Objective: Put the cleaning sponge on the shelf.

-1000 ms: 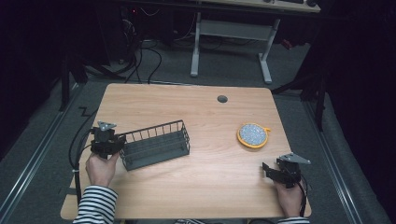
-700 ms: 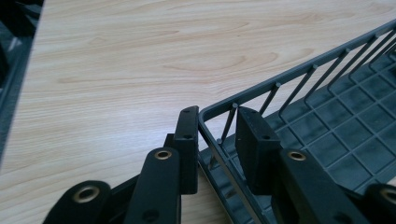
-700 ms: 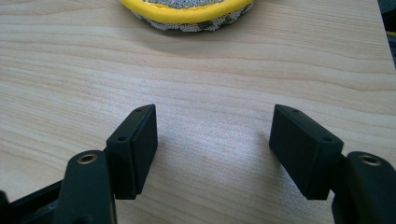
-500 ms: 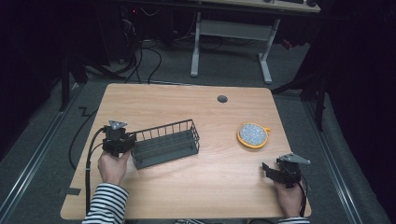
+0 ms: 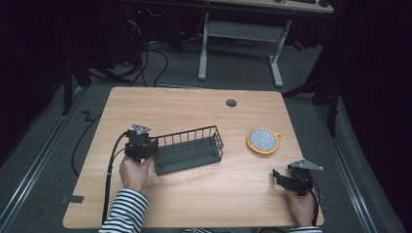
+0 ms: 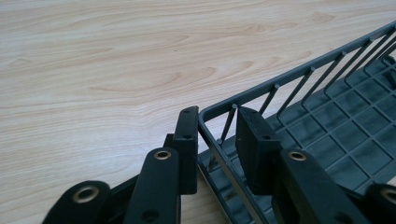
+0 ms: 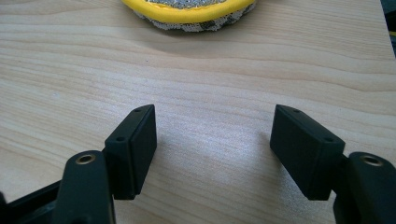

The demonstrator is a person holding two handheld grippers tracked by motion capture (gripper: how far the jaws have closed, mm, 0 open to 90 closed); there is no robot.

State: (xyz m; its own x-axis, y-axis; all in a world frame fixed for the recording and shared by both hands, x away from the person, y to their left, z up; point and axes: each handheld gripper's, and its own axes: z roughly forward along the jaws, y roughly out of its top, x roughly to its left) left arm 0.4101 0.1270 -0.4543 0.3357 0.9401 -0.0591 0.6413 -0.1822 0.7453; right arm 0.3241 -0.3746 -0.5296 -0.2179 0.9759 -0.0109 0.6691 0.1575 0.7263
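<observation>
Fingers (image 6: 187, 140) of your left gripper (image 5: 145, 148) are clamped on the end wall of the basket (image 5: 192, 150), one finger outside the wire rim and one inside, as the left gripper view shows. That basket sits left of the table's (image 5: 194, 104) middle, its long side slightly tilted. Your right gripper (image 5: 284, 178) rests near the table's right front corner, fingers wide apart over bare wood, with the yellow-rimmed scrubber (image 5: 263, 140) lying well apart beyond it.

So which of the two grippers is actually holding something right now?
The left gripper: its jaws clamp the end wall of the dark wire basket. The right gripper sits open over bare table, short of the yellow-rimmed pad.
</observation>
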